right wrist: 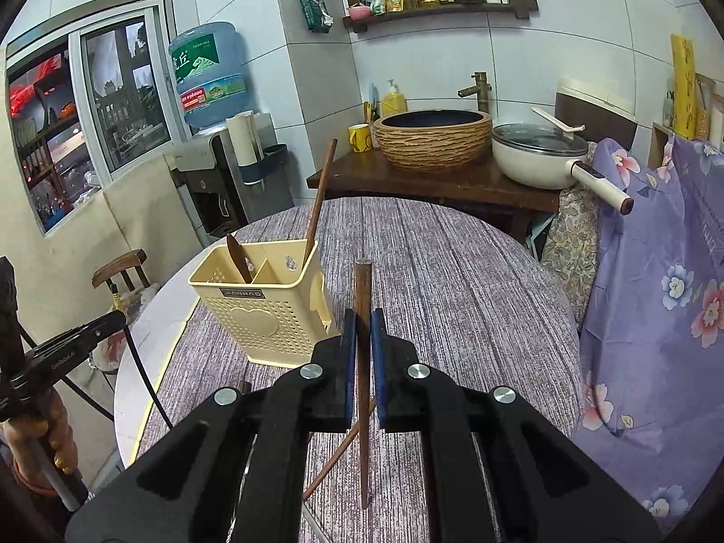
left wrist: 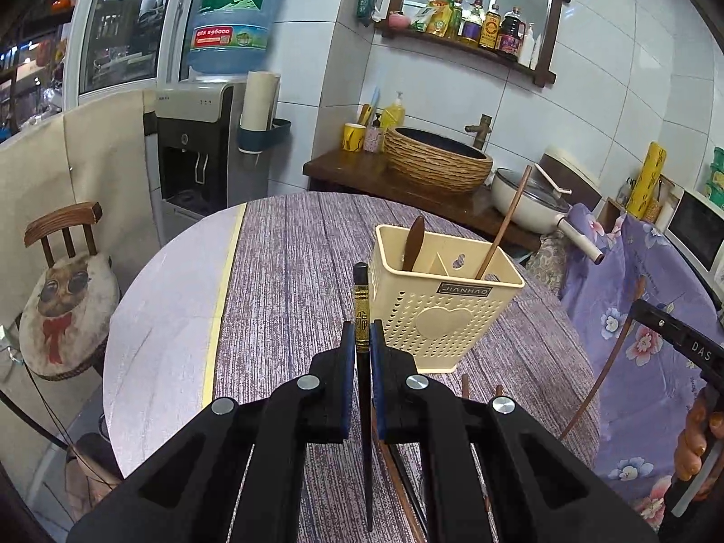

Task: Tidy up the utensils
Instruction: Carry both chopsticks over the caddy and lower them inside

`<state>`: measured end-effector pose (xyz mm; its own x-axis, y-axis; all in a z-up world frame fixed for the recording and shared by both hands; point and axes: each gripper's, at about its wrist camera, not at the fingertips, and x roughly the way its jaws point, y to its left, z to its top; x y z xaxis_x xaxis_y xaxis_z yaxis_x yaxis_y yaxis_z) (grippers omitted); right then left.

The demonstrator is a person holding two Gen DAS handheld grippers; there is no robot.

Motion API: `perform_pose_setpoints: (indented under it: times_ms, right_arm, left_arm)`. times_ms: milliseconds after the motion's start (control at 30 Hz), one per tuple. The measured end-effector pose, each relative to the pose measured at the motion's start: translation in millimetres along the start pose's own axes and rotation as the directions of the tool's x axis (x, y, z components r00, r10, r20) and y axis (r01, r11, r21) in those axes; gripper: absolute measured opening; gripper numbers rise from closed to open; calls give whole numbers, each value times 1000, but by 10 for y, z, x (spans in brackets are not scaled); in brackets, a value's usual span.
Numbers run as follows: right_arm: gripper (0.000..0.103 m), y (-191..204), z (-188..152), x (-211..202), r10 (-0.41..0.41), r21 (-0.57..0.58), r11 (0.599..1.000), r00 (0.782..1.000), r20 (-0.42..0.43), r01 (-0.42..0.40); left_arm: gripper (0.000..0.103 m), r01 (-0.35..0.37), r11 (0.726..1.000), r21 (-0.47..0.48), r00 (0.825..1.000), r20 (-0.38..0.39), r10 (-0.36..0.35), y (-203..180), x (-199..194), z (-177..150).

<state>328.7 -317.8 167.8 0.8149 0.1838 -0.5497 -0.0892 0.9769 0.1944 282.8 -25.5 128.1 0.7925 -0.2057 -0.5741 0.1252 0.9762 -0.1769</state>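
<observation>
My left gripper [left wrist: 362, 335] has its blue-padded fingers [left wrist: 347, 353] clenched on a black chopstick with a gold patterned band [left wrist: 361, 316], which runs straight ahead between them, its banded end poking out past the fingertips and its thin end trailing back toward me. My right gripper [right wrist: 362, 330] has its fingers [right wrist: 347, 353] clamped in the same way on a plain brown wooden chopstick [right wrist: 363, 298], blunt end forward, and the pointed end reaches down near the purple striped cloth on the round worktop [right wrist: 452, 271]. The cream perforated plastic utensil holder with a heart on its front [left wrist: 445, 312] stands upright on the worktop, just to the right of the black chopstick in the left wrist view and to the left of the brown one in the right wrist view. In its left compartment a dark brown wooden spoon [left wrist: 414, 244] leans; in the right compartment a long thin brown wooden stick [left wrist: 504, 224] leans out to the right and far. More brown chopsticks lie loose on the cloth [right wrist: 339, 452] near me, under the grippers. At the far side a woven basin [right wrist: 434, 138] and a white lidded pan [right wrist: 538, 158] sit on a dark wooden counter [right wrist: 452, 185].
</observation>
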Motion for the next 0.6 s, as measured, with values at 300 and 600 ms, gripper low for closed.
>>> perform_pose_setpoints:
  times_ms: [300,600]
  right_arm:
    - [8,47,67,-141,14,-26,1000,1000,16,-13]
    - [8,251,448,-302,48,-55,997,998,52,-45]
  left_arm:
    - [8,32,999,4,999,17,-32,1,-146,68]
    - [8,52,997,62,995,82,-57,-169,-360,462]
